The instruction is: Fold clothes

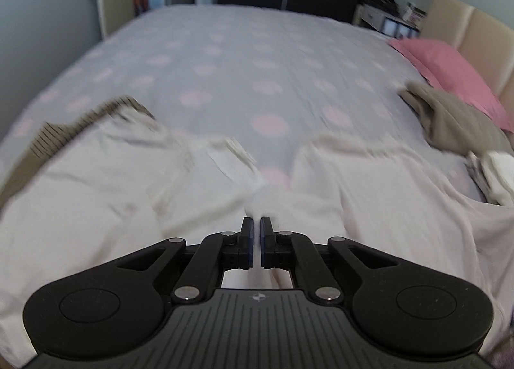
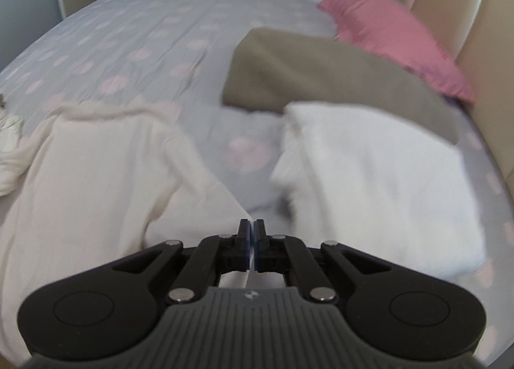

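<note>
Your left gripper (image 1: pixel 256 224): jaws pinched on the cream garment (image 1: pixel 96 202). Your right gripper (image 2: pixel 252 228): pinched on its edge too. Garment spread across the dotted bedsheet (image 1: pixel 231 57); folded brown cloth (image 2: pixel 289 73), pink pillow (image 2: pixel 395 34) beyond.

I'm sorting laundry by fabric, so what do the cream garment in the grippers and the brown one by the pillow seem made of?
Cream garment: looks like soft matte cotton knit, draping in loose creases; blur leaves the weave unclear. Brown garment: thicker matte cloth, maybe fleece, folding in bulky rounded edges.
</note>
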Action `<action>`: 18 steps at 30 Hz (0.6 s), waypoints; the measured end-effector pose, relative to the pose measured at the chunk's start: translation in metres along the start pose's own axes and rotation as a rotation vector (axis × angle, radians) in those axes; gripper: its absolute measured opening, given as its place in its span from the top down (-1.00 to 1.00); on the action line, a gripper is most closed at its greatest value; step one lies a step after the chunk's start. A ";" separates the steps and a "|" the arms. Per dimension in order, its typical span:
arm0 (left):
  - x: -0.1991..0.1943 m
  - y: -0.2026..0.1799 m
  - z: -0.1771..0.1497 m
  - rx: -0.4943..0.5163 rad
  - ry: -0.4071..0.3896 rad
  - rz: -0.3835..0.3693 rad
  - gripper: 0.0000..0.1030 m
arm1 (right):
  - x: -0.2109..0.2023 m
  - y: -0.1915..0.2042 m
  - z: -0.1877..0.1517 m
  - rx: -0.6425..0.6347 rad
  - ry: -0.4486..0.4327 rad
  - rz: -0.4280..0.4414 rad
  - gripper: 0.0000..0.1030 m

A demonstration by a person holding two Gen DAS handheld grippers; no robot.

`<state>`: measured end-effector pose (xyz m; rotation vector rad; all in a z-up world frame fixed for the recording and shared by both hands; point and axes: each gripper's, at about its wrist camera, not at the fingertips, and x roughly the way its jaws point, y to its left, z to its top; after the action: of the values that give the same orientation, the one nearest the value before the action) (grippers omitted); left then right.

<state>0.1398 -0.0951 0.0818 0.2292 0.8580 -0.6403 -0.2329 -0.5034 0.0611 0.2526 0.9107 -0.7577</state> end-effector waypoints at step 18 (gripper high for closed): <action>0.079 0.078 0.030 0.060 0.091 0.354 0.96 | 0.061 -0.077 0.034 0.172 0.046 -0.210 0.96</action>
<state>0.2445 -0.0808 0.0360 0.4557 0.8602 -0.3267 -0.2418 -0.6047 0.0422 0.3298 0.9252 -1.0307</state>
